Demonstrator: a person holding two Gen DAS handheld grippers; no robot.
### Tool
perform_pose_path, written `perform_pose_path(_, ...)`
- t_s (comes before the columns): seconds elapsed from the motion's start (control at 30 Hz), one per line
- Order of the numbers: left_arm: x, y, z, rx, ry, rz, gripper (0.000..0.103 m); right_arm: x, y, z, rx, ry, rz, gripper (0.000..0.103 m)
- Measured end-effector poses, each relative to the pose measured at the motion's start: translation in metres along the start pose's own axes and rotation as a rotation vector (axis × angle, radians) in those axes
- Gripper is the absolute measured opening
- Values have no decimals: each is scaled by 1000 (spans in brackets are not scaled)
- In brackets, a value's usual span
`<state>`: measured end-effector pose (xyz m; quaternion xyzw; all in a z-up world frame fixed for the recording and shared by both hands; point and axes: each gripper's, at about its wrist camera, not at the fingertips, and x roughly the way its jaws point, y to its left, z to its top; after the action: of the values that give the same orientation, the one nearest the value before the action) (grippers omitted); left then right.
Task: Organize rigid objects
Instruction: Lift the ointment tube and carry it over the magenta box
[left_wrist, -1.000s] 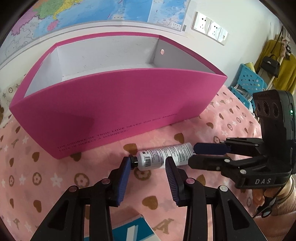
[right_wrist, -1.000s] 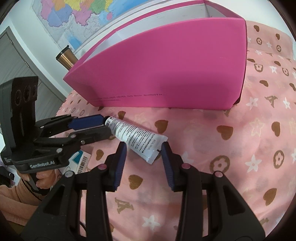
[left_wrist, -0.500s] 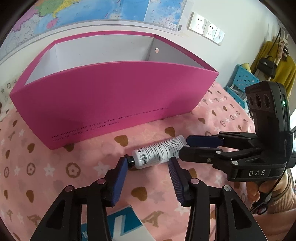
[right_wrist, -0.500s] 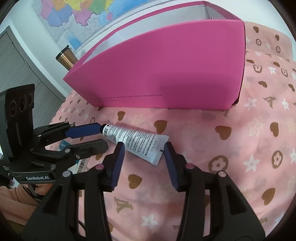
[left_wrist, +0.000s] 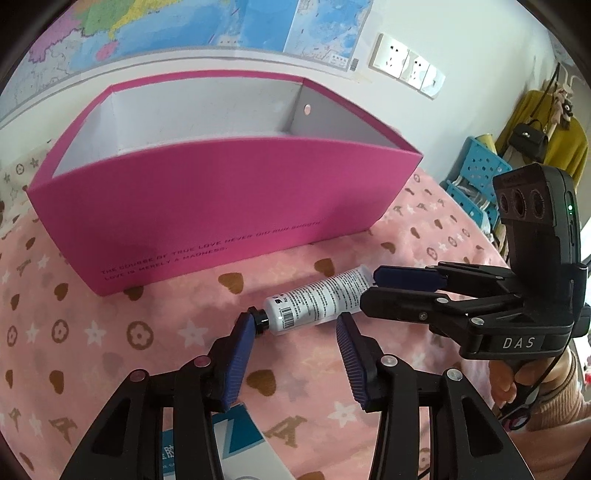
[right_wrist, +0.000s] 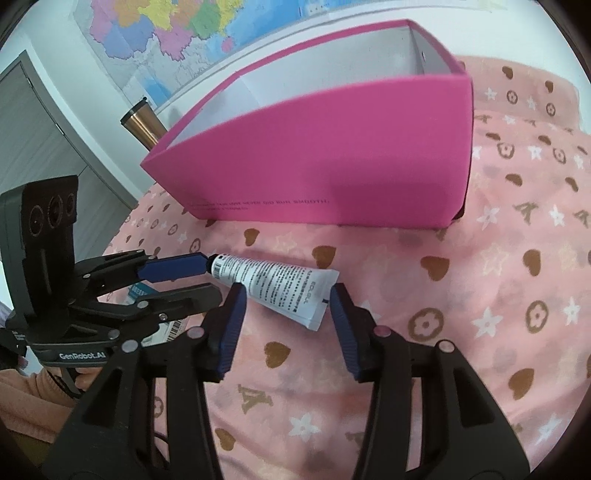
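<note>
- Since a second ago, both grippers have been drawn back and raised a little, and their jaws have been spread wider; the tube (left_wrist: 319, 301) has been left lying in about the same spot on the pink cloth (left_wrist: 406, 236).
- The tube lies flat just in front of the pink box (left_wrist: 221, 206), cap end toward the left gripper (left_wrist: 295, 326), crimped end toward the right gripper (right_wrist: 286, 299).
- The box is seen open-topped and, as far as its inside shows, with nothing in it; it is judged to be where the tube belongs.
- The grippers are held facing each other at the tube's two ends, probably so that either can take it.
- The left gripper is wide apart and holds nothing; one pad sits at or just beside the black cap.
- The right gripper is likewise wide apart and empty, its pads straddling the crimped end without a clear touch.
- A blue-and-white carton (left_wrist: 207, 446) lies under the left gripper.
</note>
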<state>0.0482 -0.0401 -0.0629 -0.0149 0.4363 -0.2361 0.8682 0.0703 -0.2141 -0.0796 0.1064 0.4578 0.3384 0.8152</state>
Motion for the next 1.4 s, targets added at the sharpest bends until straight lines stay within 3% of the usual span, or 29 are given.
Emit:
perform_pose_path(0.83, -43, -33, 40, 70, -164, -19, 46, -54, 13, 27, -85, -140, -57, 50)
perform_pose_path(1.4, -43, -35, 63, 72, -207, -10, 46, -66, 13, 49, -106, -193, -86, 50)
